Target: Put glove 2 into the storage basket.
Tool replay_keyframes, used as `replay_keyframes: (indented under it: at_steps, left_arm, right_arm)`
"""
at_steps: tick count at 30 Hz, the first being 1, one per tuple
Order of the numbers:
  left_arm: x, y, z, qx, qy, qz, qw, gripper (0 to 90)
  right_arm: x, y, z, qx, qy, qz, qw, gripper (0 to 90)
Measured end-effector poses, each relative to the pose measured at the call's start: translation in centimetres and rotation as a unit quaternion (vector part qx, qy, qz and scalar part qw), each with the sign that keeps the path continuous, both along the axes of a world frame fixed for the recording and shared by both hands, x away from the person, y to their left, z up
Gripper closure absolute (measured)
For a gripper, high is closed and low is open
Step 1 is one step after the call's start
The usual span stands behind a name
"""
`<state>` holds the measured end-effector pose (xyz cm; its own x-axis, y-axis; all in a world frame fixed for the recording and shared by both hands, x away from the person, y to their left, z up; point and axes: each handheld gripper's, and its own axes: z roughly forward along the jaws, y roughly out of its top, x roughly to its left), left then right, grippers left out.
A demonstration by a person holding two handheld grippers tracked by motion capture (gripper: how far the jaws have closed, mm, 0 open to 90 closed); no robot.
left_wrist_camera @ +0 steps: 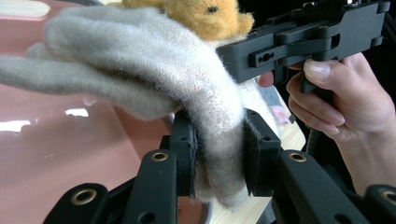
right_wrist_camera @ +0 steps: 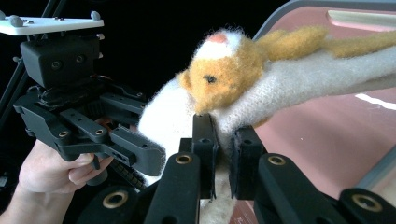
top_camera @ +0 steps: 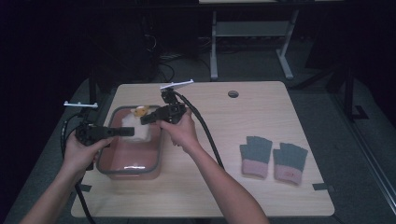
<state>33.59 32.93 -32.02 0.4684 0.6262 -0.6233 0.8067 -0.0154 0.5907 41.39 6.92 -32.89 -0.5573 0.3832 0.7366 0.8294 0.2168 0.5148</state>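
The left gripper (top_camera: 122,132) is sitting at the 9 o'clock side of the table (top_camera: 261,186), pointing toward 3 o'clock, and its jaws are clamping a fold of the cream woolly mitten (top_camera: 137,133). In the left gripper view that mitten (left_wrist_camera: 154,88) is draping over the 2 pads (left_wrist_camera: 187,149), squeezed narrow between them, with a small orange plush animal (left_wrist_camera: 205,16) lying on top of it at 12 o'clock. The mitten is hanging just above the pink bin (top_camera: 128,163), whose grey rim is showing below it.

The right gripper (top_camera: 145,119) is reaching in from 3 o'clock toward 9 o'clock, and its jaws are pinching the other edge of the same mitten (right_wrist_camera: 280,88). In the right gripper view the plush animal (right_wrist_camera: 229,70) is resting on the wool directly above the closed pads (right_wrist_camera: 203,140), and the pink bin (right_wrist_camera: 327,154) is lying behind at 3 o'clock.

Well apart, toward 4 o'clock on the table, 2 grey gloves with pink cuffs (top_camera: 273,156) are lying flat side by side.
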Motion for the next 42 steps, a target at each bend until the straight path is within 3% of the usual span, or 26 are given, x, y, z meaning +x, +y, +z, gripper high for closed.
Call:
replay_keyframes:
  at_steps: [16,31,36,42]
  left_arm:
    - [0.5,1.2,-3.0,0.002,0.034,0.008,0.9994,69.0]
    - [0.7,1.4,-5.4,0.024,0.068,0.009,0.9973,68.9]
    - [0.5,1.2,-6.0,0.035,0.079,0.012,0.9962,69.0]
    - [0.3,1.3,-6.8,0.049,0.084,0.009,0.9952,69.0]
  right_arm:
    - [0.8,1.5,-3.5,-0.006,0.034,0.003,0.9994,82.5]
    - [0.9,2.1,-6.5,-0.020,0.070,0.005,0.9973,82.4]
    - [0.9,2.4,-7.1,-0.032,0.076,0.008,0.9965,82.0]
    - [0.6,2.9,-7.3,-0.063,0.070,0.016,0.9954,81.1]
